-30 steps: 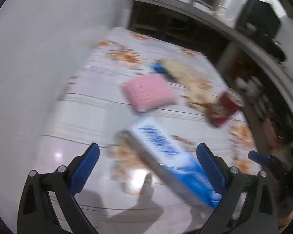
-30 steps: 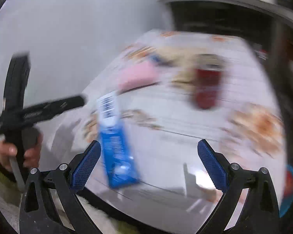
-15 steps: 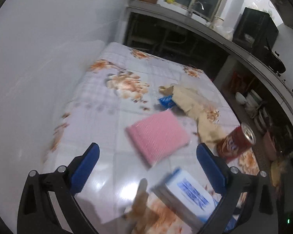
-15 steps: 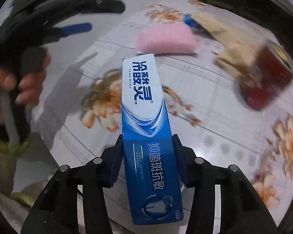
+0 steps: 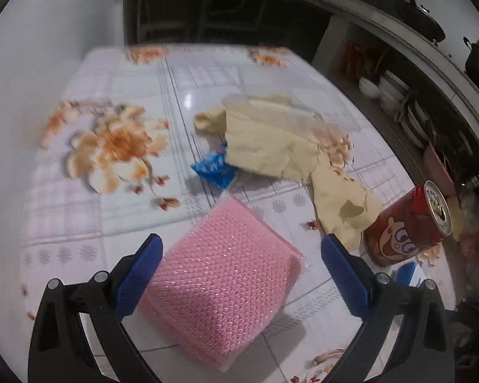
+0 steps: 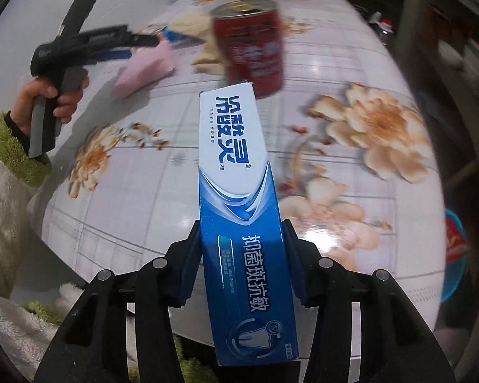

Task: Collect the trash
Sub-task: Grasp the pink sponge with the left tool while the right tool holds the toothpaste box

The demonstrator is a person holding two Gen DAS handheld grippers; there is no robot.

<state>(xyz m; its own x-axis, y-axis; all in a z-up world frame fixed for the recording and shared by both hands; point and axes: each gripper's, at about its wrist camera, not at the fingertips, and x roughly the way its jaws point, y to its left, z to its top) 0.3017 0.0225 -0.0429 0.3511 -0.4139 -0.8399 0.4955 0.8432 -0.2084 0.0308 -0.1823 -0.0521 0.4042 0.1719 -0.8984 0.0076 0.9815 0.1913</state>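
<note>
The right gripper [image 6: 241, 255] is clamping a blue and white toothpaste box [image 6: 239, 191] between its two pads, which are pressing on the box's long sides near its lower end; its jaws have just been closing on the box. The box is sticking out ahead of the gripper, above the table [image 6: 335, 63], which is wearing a glossy cloth printed with orange flowers. Beyond the box's far end, a red drink can [image 6: 249, 48] is standing on the table, blurred in the right wrist view.

The left gripper [image 5: 241, 276] is standing wide open, with nothing pressed between its blue pads. It is hovering over a pink scouring pad [image 5: 220, 287], which is lying flat on the table between the two fingers; whether the left pad is touching it I cannot tell. Just past the scouring pad, a crumpled yellowish paper [image 5: 277, 146] is lying on the table, partly covering a blue wrapper [image 5: 212, 167]. The can is sitting to the right of the paper, near the table's edge.

A hand [image 6: 54, 99] in a green-cuffed fleece sleeve [image 6: 12, 146] is gripping the left gripper's handle.
</note>
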